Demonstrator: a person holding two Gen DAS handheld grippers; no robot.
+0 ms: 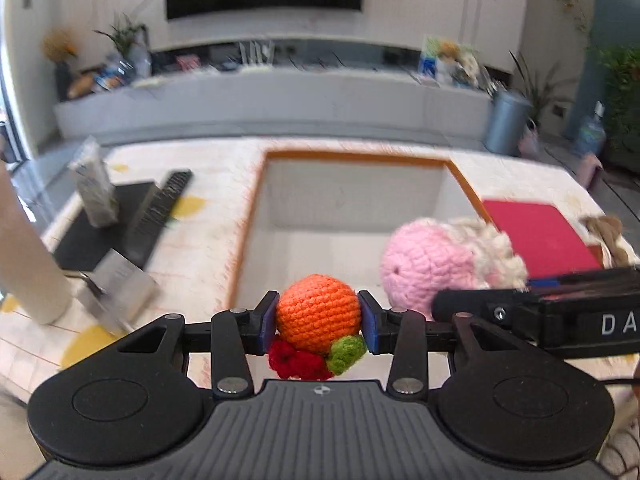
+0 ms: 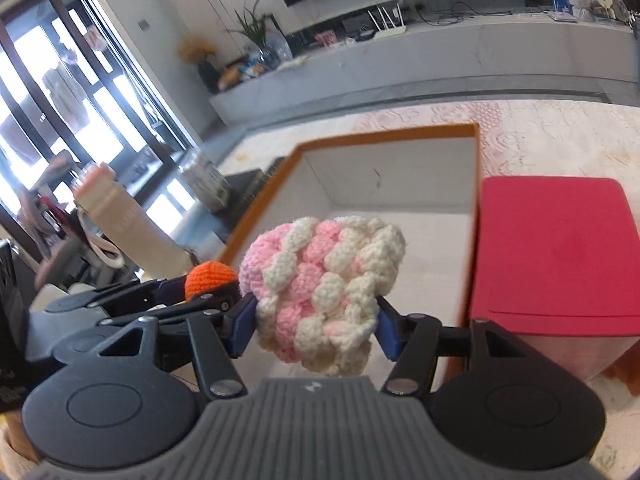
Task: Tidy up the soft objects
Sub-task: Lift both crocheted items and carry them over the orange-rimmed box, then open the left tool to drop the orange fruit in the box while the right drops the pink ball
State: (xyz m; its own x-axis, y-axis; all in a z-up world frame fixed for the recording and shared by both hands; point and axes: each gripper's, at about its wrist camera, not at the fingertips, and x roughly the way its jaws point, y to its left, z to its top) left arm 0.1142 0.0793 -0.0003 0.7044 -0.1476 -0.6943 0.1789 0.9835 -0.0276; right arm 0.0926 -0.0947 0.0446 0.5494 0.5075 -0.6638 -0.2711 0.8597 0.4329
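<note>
Left wrist view shows both grippers pinching crochet toys over the box (image 1: 256,216): the left gripper (image 1: 319,322) holds the orange toy (image 1: 318,316), the right gripper (image 2: 316,326) the pink toy (image 2: 324,292), so lower each well inside before releasing.

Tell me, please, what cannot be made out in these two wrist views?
- Left wrist view: the orange-rimmed white box has its near floor hidden behind the orange crocheted ball in the left gripper.
- Right wrist view: the box floor's near part is hidden by the pink-and-cream crocheted toy in the right gripper.
- Left wrist view: the items left of the box are motion-blurred.
</note>
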